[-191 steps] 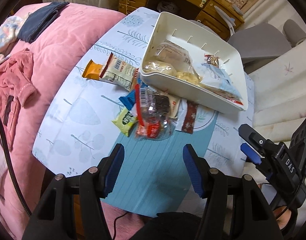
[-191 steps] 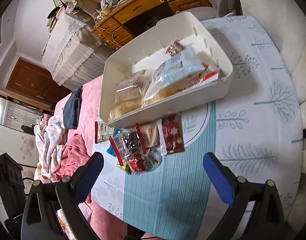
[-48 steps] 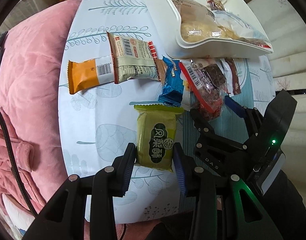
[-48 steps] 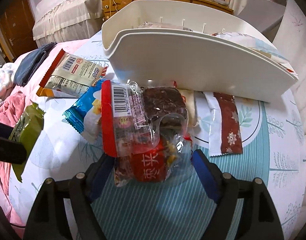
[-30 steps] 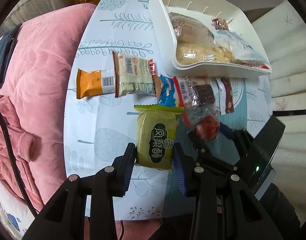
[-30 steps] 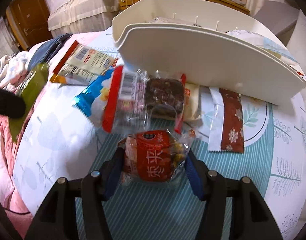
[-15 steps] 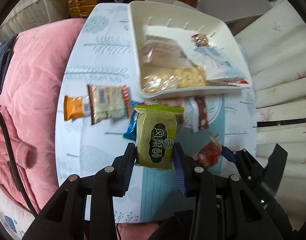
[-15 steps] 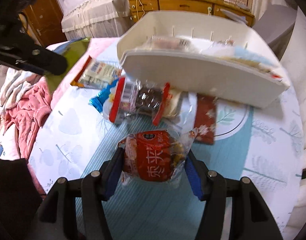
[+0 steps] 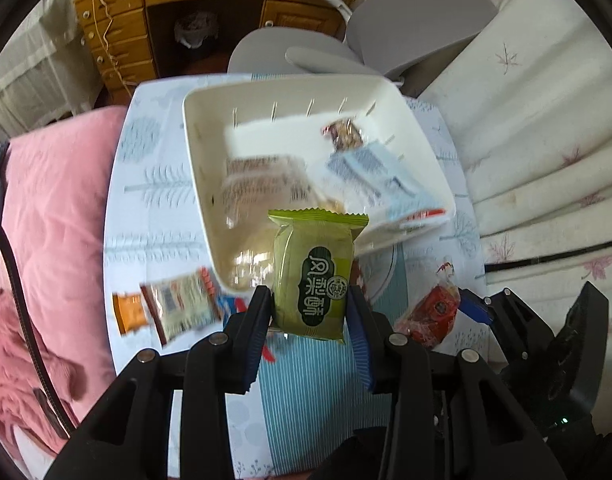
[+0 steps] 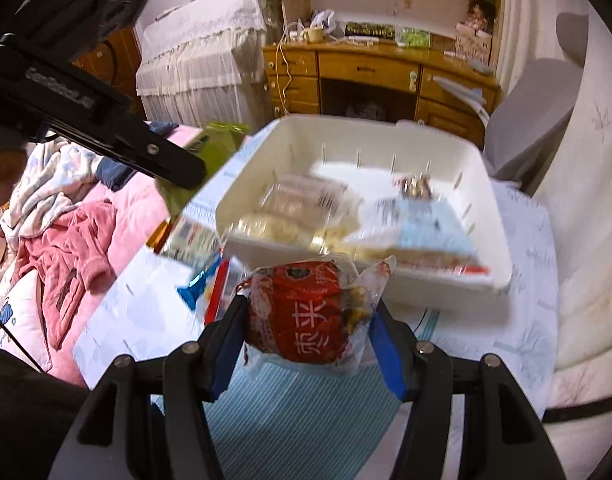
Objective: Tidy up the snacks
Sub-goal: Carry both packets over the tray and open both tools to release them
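Wooden desk point(image 10: 379, 76) with drawers, grey chair point(image 9: 389, 36), pink quilt point(image 9: 54, 208), lace-draped furniture point(image 10: 202, 60).

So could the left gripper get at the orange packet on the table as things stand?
Probably not: the left gripper is shut on a green packet, so it has no free grip for the orange packet, which lies uncovered.

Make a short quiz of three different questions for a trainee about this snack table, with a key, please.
1. True or false: the left claw is shut on the green packet.
2. What does the right claw hold? A) an orange bar B) the red packet C) nothing
3. Fill in: the white bin stands on the ____.

Key: 1 true. 2 B. 3 table.
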A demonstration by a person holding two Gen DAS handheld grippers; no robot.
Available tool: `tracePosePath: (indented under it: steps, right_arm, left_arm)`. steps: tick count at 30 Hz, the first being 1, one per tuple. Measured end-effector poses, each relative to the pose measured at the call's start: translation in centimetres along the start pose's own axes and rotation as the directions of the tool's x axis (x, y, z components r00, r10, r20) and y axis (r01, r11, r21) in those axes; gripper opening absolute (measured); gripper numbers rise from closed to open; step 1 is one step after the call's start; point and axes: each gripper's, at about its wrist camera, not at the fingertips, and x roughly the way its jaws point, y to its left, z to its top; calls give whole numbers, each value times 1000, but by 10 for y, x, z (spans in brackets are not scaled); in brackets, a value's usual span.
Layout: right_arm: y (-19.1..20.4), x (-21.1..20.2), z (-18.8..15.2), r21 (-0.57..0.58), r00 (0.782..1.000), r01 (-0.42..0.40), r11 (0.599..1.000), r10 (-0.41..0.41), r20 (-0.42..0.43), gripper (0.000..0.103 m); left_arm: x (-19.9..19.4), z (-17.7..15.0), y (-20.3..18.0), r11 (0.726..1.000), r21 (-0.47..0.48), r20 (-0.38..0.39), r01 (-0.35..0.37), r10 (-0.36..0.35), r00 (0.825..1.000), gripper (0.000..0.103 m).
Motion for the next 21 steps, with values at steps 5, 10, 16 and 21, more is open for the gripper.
tracePosePath:
  steps: [5, 10, 16, 21]
  right_arm:
    - [-9, 1, 21, 5, 1000, -9, 1000, 9, 30, 60]
    - [-14, 10, 34, 23, 999, -5, 1000, 4, 52, 60]
    - [-17, 29, 39, 60, 997, 3, 998, -8, 79, 60]
    - [-15, 44, 42, 75, 996, 3, 997, -9, 87, 63]
  left_arm:
    - [3, 25, 0, 1000, -7, 19, -22, 22, 1000, 37]
    - [16, 42, 9, 999, -46, -1, -26, 26, 1000, 37]
    - [34, 51, 21, 995, -91, -23, -32, 30, 999, 37]
    - [41, 55, 25, 995, -91, -17, -29, 28, 999, 41]
